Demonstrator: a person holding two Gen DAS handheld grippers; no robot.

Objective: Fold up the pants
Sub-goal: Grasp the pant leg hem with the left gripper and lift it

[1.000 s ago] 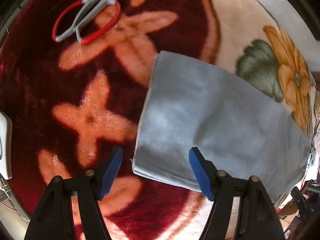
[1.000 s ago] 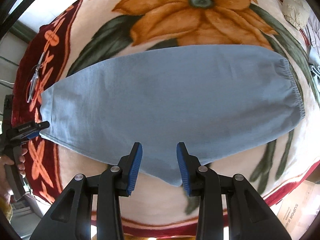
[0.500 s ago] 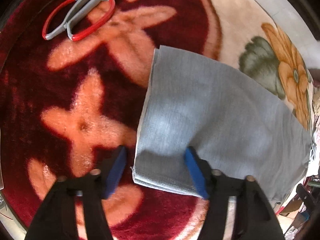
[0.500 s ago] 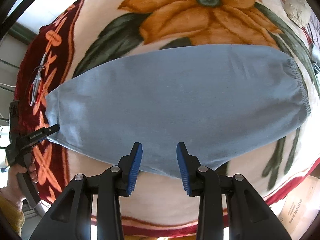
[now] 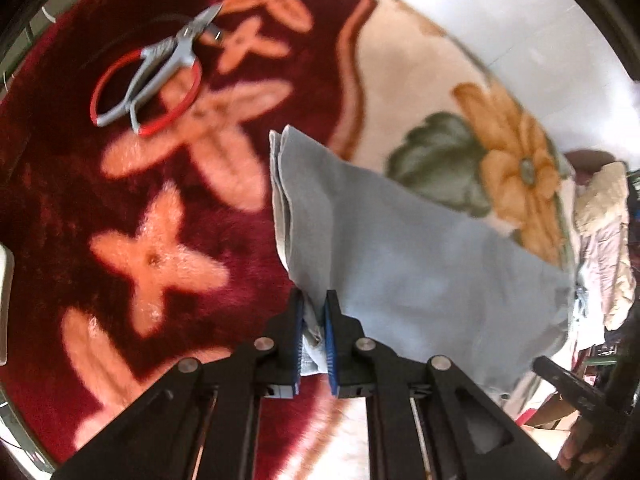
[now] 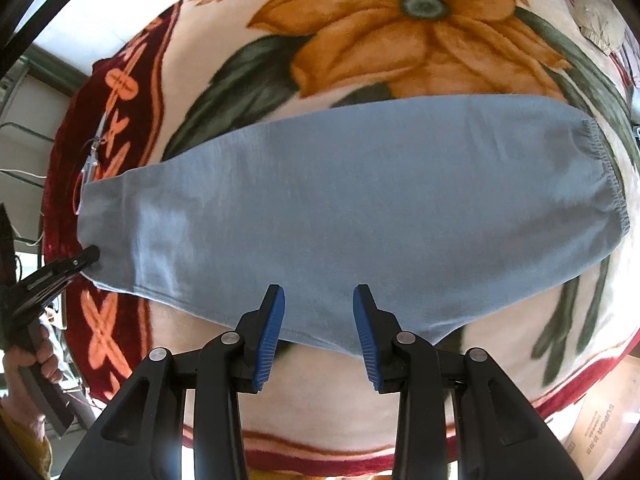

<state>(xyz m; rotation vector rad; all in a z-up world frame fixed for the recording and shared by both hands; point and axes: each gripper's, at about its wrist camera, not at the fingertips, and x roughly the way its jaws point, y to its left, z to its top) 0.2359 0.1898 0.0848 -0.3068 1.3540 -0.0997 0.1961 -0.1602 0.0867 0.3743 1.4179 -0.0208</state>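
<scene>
The light blue pants (image 6: 360, 216) lie folded lengthwise across a flowered blanket (image 6: 400, 40), with the elastic waistband (image 6: 600, 176) at the right and the leg hems at the left. My left gripper (image 5: 312, 320) is shut on the near hem corner of the pants (image 5: 400, 256) and lifts it off the blanket; it also shows at the left of the right wrist view (image 6: 86, 258). My right gripper (image 6: 318, 316) is open and empty, its jaws over the pants' near edge at the crotch curve.
Red-handled grey scissors (image 5: 156, 80) lie on the dark red blanket border beyond the hem. A pile of clothes (image 5: 600, 248) sits past the blanket's far right. A cardboard box (image 6: 600, 424) stands below the blanket's near edge.
My left gripper has closed on the hem corner and raised it, so the hem layers now stand up and bunch. The right gripper has stayed open and moved a little towards the pants.
</scene>
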